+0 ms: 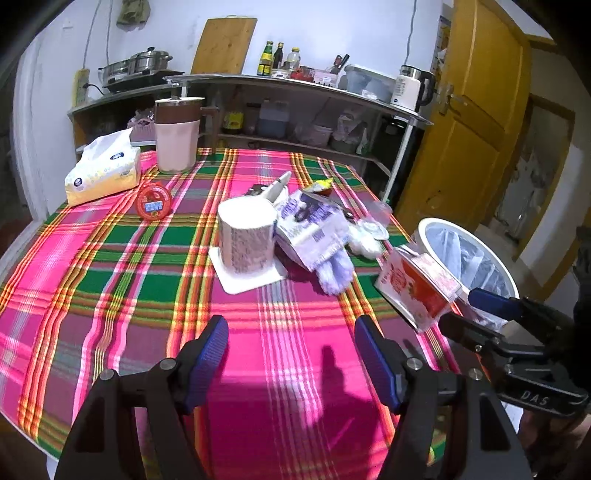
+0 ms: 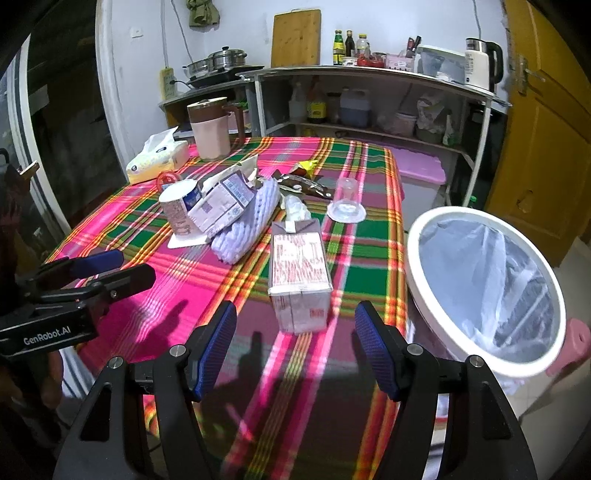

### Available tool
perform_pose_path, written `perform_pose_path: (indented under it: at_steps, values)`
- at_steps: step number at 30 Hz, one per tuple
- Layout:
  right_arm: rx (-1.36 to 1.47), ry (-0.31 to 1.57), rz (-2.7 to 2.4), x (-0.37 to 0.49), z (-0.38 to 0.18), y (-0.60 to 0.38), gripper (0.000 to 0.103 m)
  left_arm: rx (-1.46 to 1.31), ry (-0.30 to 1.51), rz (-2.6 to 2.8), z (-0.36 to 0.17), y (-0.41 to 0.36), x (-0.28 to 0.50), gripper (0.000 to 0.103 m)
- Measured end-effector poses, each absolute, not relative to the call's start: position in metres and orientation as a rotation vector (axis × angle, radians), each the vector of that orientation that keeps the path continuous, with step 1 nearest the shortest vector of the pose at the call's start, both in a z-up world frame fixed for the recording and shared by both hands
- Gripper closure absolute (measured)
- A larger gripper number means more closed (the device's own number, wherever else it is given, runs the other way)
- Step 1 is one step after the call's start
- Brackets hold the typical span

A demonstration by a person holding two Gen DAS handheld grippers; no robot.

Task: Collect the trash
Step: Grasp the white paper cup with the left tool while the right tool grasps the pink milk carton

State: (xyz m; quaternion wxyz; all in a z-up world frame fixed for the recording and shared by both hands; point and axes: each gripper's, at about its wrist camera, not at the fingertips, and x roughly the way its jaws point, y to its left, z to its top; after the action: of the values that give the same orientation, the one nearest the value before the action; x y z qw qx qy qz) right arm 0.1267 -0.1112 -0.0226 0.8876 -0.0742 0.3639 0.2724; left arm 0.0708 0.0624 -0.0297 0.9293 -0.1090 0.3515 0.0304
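Table under a pink, green and yellow plaid cloth (image 2: pixel 207 280), in a small kitchen. Behind it: a steel shelf counter (image 2: pixel 369 75) with sauce bottles, an electric kettle (image 2: pixel 484 61), stacked steamer pots (image 2: pixel 221 61) and a cutting board (image 2: pixel 295 35) leaning on the white wall. Yellow wooden door (image 2: pixel 546 122) at right.

Trash sits mid-table: a paper cup (image 2: pixel 179 210), a crumpled carton (image 2: pixel 225 205), purple foam netting (image 2: pixel 251 225), a clear plastic cup (image 2: pixel 346 201). A red-and-white carton (image 2: pixel 299 273) lies near the table edge, between and ahead of the right gripper (image 2: pixel 295 347) fingers, untouched. Right jaws spread apart, empty. Left gripper (image 1: pixel 291 354) likewise released, over bare cloth. White-rimmed bin (image 2: pixel 484 291) with a plastic liner stands just beside the table.
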Motion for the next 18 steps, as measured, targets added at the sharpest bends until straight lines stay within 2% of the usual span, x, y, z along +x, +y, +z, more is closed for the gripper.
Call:
perform_pose_path:
  at_steps: [7, 12, 16, 18]
  values:
    - [-0.163, 0.765, 0.569, 0.145, -0.027, -0.1, 0.036, -0.26, 0.726, 0.115, -0.034, 0.09, 0.094, 0.033]
    - [-0.161, 0.771, 0.563, 0.151, -0.028, -0.096, 0.044, -0.301, 0.719, 0.13, -0.033, 0.105, 0.109, 0.033]
    - [-0.155, 0.779, 0.556, 0.157, -0.03, -0.094, 0.057, -0.327, 0.705, 0.126, -0.031, 0.109, 0.12, 0.033]
    - [-0.152, 0.782, 0.556, 0.16, -0.03, -0.094, 0.061, -0.332, 0.707, 0.131, -0.03, 0.109, 0.127, 0.033]
